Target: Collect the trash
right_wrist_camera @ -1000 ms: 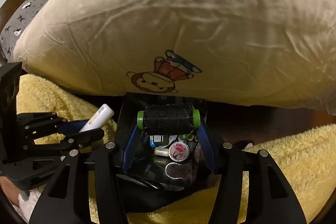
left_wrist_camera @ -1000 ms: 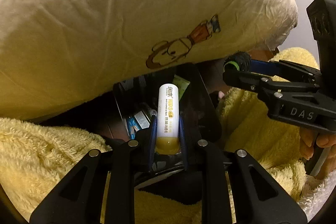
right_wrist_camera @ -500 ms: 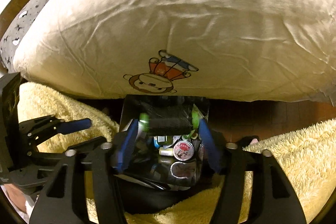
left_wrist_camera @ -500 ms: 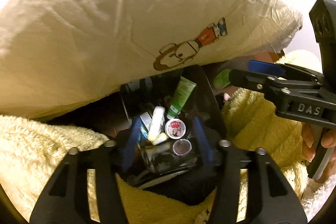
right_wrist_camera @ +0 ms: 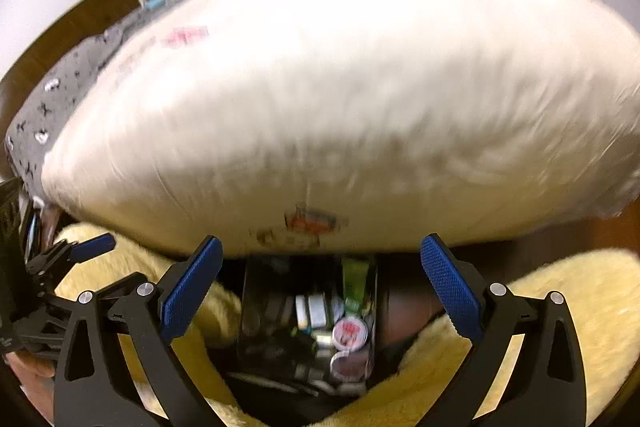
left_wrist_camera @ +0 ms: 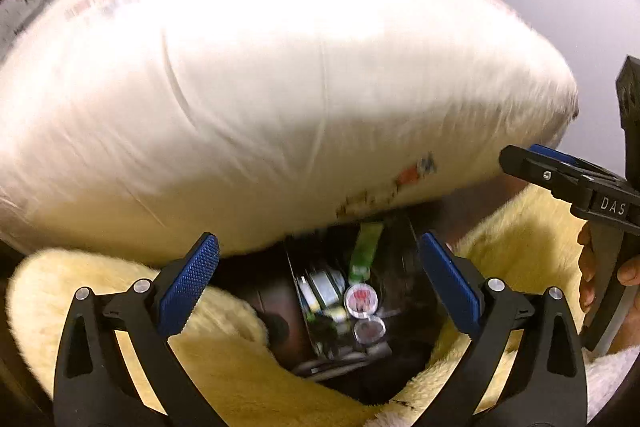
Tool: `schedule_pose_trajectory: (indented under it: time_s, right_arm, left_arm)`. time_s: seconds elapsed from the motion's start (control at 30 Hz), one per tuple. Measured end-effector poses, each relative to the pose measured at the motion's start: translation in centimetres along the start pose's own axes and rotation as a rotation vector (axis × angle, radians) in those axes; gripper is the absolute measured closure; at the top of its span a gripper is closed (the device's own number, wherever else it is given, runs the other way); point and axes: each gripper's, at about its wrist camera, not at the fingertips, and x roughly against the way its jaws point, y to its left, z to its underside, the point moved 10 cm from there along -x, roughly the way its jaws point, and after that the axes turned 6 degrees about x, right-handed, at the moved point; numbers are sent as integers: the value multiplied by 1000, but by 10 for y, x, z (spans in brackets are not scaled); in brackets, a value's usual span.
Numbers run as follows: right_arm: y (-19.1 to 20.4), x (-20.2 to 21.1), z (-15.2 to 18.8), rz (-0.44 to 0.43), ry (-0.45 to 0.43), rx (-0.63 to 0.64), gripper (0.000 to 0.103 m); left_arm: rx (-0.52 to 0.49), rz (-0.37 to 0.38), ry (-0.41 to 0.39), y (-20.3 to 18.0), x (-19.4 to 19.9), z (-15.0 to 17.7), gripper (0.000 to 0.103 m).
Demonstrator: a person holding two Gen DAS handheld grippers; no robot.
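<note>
A black trash bin (left_wrist_camera: 406,267) sits low between folds of a yellow blanket, and the right wrist view looks down into the same bin (right_wrist_camera: 256,295). Inside lie a green tube (left_wrist_camera: 366,247), a round red-printed lid (left_wrist_camera: 360,301) and several small blurred items. My left gripper (left_wrist_camera: 317,241) hangs above the bin, its jaws opening wide with nothing between them. My right gripper (right_wrist_camera: 321,243) is also above it, jaws opening, empty. Each gripper shows at the edge of the other's view: the right gripper (left_wrist_camera: 560,173), the left gripper (right_wrist_camera: 80,253).
A big cream pillow (left_wrist_camera: 280,87) with a cartoon print overhangs the bin's far side. The yellow fleece blanket (right_wrist_camera: 560,307) wraps both sides of the bin. A hand (left_wrist_camera: 588,267) holds the right gripper. Grey star-print fabric (right_wrist_camera: 48,107) and a wooden board (right_wrist_camera: 80,19) lie at the far left.
The left gripper let go of the white tube and the right gripper let go of the black roll with green ends. Both dropped toward the bin. Both grippers opened wide and rose.
</note>
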Motion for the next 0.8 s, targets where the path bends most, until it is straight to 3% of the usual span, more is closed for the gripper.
schedule_pose_trajectory:
  time_s: [0.17,0.53,0.8]
  right_arm:
    - [14,51,-35,47,-184,77,4]
    - [29,136,-90,144,-385,158,4]
    - [32,174,-110,243,-469,152,4]
  left_arm:
    - [-2,-32,-168,-5,50,-34,8]
    - [-35,-95,-463,-17,149,-92,8]
    - [-30,-162,-595,-19,194,-114,8]
